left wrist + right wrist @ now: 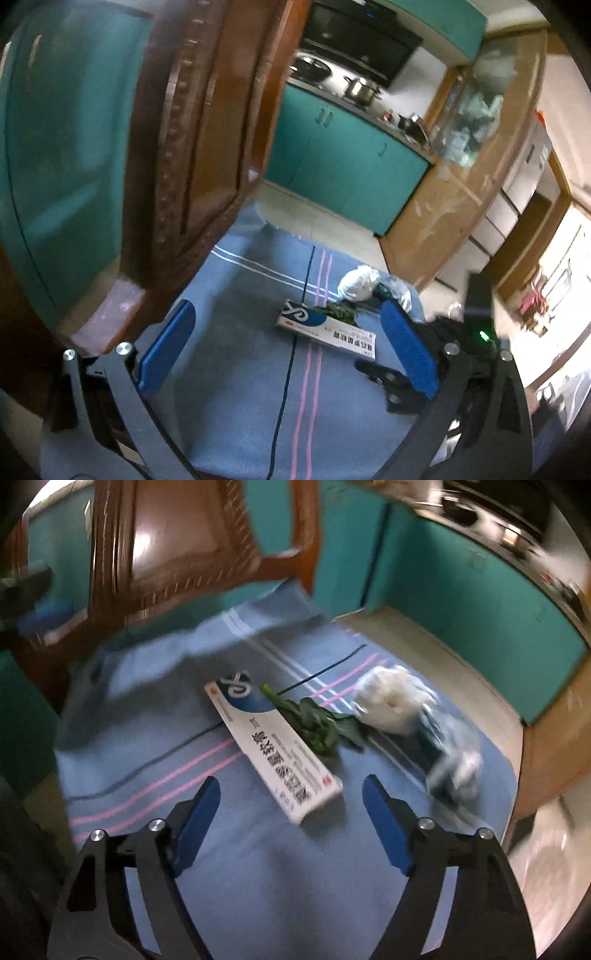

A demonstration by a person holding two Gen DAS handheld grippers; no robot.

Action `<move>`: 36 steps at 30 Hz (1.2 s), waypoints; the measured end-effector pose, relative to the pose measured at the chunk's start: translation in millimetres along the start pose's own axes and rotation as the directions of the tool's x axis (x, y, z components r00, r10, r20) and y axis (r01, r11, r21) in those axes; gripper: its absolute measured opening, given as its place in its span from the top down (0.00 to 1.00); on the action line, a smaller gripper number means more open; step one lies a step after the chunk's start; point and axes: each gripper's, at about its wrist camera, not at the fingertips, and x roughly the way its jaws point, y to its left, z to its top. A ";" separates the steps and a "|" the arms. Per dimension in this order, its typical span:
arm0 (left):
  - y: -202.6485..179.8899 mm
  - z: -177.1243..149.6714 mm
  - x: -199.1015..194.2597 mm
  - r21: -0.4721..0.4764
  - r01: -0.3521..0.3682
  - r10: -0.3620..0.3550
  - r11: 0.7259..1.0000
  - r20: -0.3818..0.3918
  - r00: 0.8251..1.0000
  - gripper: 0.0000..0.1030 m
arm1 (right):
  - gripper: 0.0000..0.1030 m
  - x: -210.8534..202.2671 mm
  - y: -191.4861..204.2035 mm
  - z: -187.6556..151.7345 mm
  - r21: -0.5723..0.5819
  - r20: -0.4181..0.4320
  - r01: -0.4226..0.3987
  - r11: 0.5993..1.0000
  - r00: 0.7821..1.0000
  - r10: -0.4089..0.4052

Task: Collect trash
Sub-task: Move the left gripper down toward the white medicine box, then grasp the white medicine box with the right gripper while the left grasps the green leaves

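Observation:
On a blue striped cloth point(184, 746) lie a long white and blue box point(273, 746), a green leaf point(317, 723), a crumpled white tissue wad point(391, 701) and a crumpled clear wrapper point(454, 760). The box point(325, 328), leaf point(340, 312), tissue point(358, 284) and wrapper point(397, 288) also show in the left wrist view. My right gripper point(291, 786) is open and empty, just in front of the box's near end. My left gripper point(288, 314) is open and empty above the cloth, with the box between its fingers further off. The right gripper shows there point(391, 380) at the lower right.
A brown wooden chair point(177, 546) stands behind the cloth, close to my left gripper point(192, 129). Teal cabinets point(343, 166) and a stove with a pot point(360, 88) lie beyond. A wooden cabinet point(461, 177) stands to the right. Tiled floor point(443, 664) surrounds the cloth.

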 end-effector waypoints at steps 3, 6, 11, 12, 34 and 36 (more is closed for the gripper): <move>-2.8 -3.4 7.6 0.016 0.006 -0.006 1.000 -0.024 1.000 0.03 | 0.37 23.6 -6.1 11.4 -0.045 -0.092 -0.033 0.998 0.995 0.029; -1.7 -3.9 12.3 0.030 -0.005 0.007 1.000 -0.050 0.999 0.03 | 0.53 36.2 -9.1 10.0 -0.026 -0.149 -0.072 0.997 0.987 0.067; -5.6 -9.3 34.4 0.096 0.008 0.004 0.995 -0.120 0.993 0.03 | 0.56 16.6 8.7 -9.0 0.010 -0.154 -0.109 0.994 0.982 0.109; -11.0 -11.6 39.2 0.141 0.001 0.017 0.990 -0.126 0.992 0.03 | 0.58 10.9 12.4 -14.5 0.011 -0.141 -0.081 0.997 0.987 0.081; -107.7 -38.2 207.6 0.564 0.157 0.059 0.811 -0.346 0.936 0.19 | 0.74 -85.6 -19.3 -128.2 0.593 0.018 -0.010 0.805 1.000 -0.001; -106.3 -41.3 221.2 0.537 0.181 0.062 0.824 -0.402 0.913 0.29 | 0.56 -77.2 -10.2 -129.7 0.548 -0.024 -0.033 0.836 0.998 0.055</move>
